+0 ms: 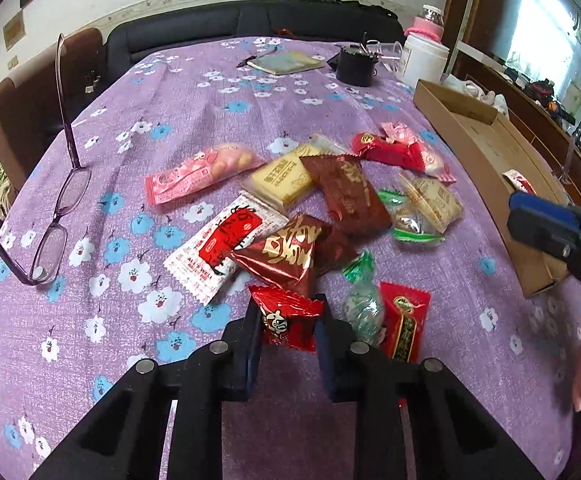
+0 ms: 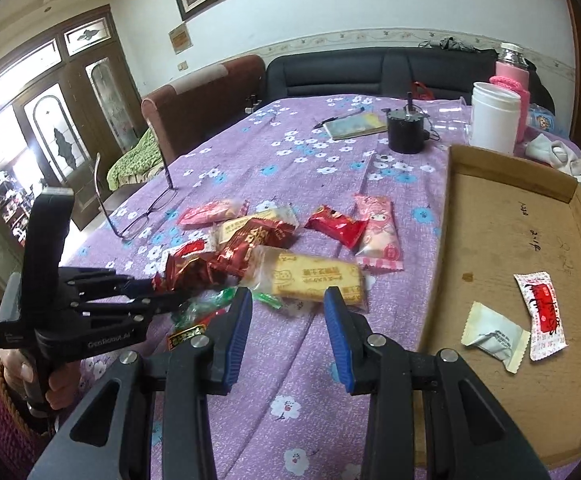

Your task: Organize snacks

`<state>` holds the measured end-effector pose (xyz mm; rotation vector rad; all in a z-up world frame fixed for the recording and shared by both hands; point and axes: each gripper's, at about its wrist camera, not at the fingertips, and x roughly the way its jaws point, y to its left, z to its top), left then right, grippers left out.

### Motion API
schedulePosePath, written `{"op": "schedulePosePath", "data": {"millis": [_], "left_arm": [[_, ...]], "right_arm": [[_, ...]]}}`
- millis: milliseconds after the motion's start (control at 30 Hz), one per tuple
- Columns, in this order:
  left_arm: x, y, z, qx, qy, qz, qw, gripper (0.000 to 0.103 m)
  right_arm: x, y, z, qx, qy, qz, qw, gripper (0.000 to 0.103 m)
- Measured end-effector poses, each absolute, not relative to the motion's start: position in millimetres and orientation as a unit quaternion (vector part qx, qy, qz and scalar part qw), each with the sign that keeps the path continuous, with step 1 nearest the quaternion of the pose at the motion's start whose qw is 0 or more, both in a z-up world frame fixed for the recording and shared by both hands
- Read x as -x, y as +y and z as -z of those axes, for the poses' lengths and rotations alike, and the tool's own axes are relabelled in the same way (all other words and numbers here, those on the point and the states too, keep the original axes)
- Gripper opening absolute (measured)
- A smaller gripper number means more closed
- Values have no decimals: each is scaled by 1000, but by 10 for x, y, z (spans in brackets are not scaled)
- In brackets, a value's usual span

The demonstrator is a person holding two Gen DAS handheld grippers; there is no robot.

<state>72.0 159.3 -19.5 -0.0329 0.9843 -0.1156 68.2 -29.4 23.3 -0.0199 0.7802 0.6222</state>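
The left gripper (image 1: 288, 326) has its jaws closed on a small red packet (image 1: 286, 320), pinched at the near edge of the snack pile (image 1: 302, 208), which lies loose on the purple cloth (image 1: 170, 120). It grips the nearest packet, probably because that one can be lifted without disturbing the rest. The right gripper (image 2: 286, 320) hangs empty over bare cloth, its jaws part-way open with nothing between them, likely waiting its turn.

In the right wrist view the cardboard tray (image 2: 510, 208) sits at three o'clock from the pile; it already holds a white packet (image 2: 490, 334) and a red-and-white packet (image 2: 542, 316), so this looks like the sorting place (a guess from the layout). Glasses (image 1: 58, 208) lie at nine o'clock from the pile in the left view, well apart.

Hard to tell: the printing on most wrappers is blurred, and the tray's far side is cut off in the left view. Green sweets (image 1: 364, 300) are half buried under neighbours.
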Motion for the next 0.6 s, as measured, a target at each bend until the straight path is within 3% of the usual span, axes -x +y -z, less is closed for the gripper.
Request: {"op": "schedulePosePath", "data": {"millis": [167, 267, 600], "left_arm": [[-729, 1697, 160, 40, 464, 49, 883, 24], [-707, 1805, 77, 72, 447, 50, 890, 24], [-644, 1847, -30, 83, 425, 46, 900, 24]], "right_arm": [[-676, -193, -153, 22, 388, -315, 866, 36], [-665, -100, -75, 24, 407, -343, 846, 47], [-660, 291, 229, 11, 460, -398, 794, 48]]}}
